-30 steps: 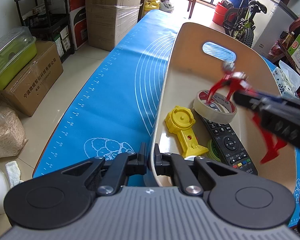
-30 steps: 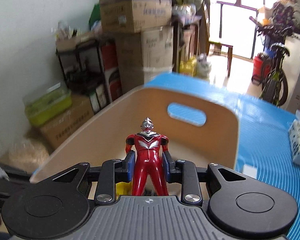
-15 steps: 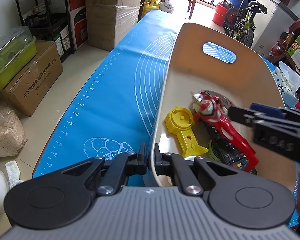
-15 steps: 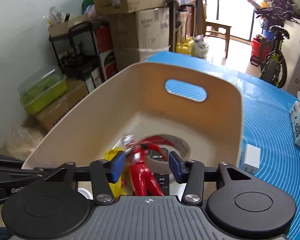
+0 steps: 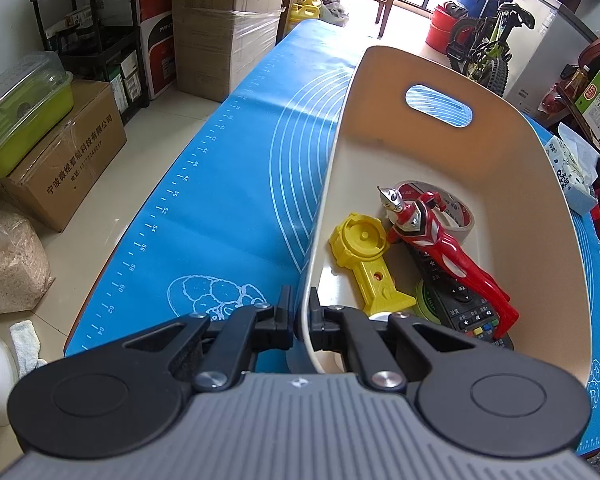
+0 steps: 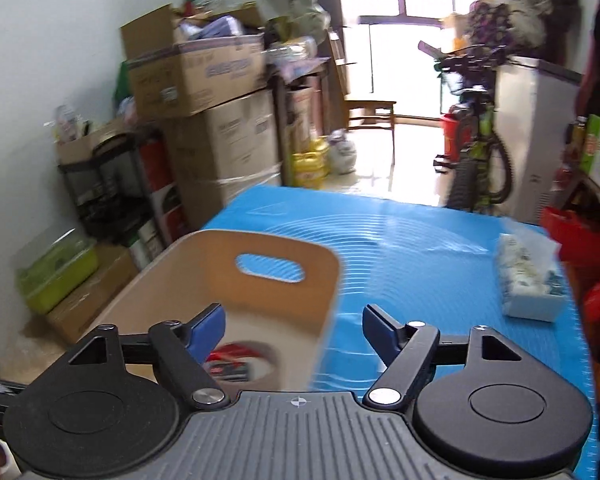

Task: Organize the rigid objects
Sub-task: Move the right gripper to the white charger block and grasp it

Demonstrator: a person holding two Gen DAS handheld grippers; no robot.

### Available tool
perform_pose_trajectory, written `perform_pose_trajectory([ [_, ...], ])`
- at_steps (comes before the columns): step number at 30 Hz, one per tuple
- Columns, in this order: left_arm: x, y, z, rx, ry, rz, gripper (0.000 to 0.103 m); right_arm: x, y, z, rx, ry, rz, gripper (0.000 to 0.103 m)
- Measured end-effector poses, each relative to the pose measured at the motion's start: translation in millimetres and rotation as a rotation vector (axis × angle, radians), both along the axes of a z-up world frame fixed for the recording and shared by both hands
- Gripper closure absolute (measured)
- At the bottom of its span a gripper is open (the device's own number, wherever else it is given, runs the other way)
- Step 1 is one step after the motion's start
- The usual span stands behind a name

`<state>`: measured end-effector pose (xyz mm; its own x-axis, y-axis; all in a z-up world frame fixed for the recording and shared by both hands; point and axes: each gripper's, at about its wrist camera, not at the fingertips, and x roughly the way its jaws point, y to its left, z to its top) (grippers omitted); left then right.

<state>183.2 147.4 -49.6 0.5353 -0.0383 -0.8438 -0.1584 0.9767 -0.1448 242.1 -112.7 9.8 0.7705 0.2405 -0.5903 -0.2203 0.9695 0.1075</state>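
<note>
A beige bin [image 5: 512, 152] stands on the blue mat [image 5: 228, 184]. My left gripper [image 5: 302, 320] is shut on the bin's near rim. Inside the bin lie a red hero figure [image 5: 440, 236], a yellow plastic tool [image 5: 364, 252], a roll of tape [image 5: 458, 216], a black remote control [image 5: 464, 304] and a green disc [image 5: 424, 300]. The figure rests across the tape and the remote. In the right wrist view my right gripper [image 6: 294, 330] is open and empty, above the bin's right wall [image 6: 284, 304]; the picture is blurred.
A tissue pack [image 6: 528, 284] lies on the mat to the right of the bin. Cardboard boxes [image 5: 220, 20], a black shelf [image 5: 84, 36] and a green container [image 5: 20, 108] stand on the floor at the left. A bicycle [image 5: 488, 40] stands beyond the table.
My right gripper opened and let go of the red figure, which now lies in the bin. The right gripper has pulled back and up to the right. My left gripper has not moved.
</note>
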Motion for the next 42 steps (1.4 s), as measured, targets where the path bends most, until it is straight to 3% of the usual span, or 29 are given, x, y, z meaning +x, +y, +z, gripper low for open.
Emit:
perform_pose_trajectory([
  [6, 0, 0, 0, -0.002, 0.0, 0.001, 0.096, 8, -31, -31, -0.043, 0.015, -0.13, 0.021],
  [20, 0, 1, 0, -0.002, 0.0, 0.001, 0.096, 23, -36, -108, -0.042, 0.16, -0.147, 0.019],
  [38, 0, 1, -1, -0.001, 0.0, 0.001, 0.096, 36, -30, -151, -0.099, 0.196, -0.156, 0.019],
  [42, 0, 1, -1, 0.0, 0.0, 0.001, 0.096, 33, -25, -154, -0.126, 0.157, -0.159, 0.025],
])
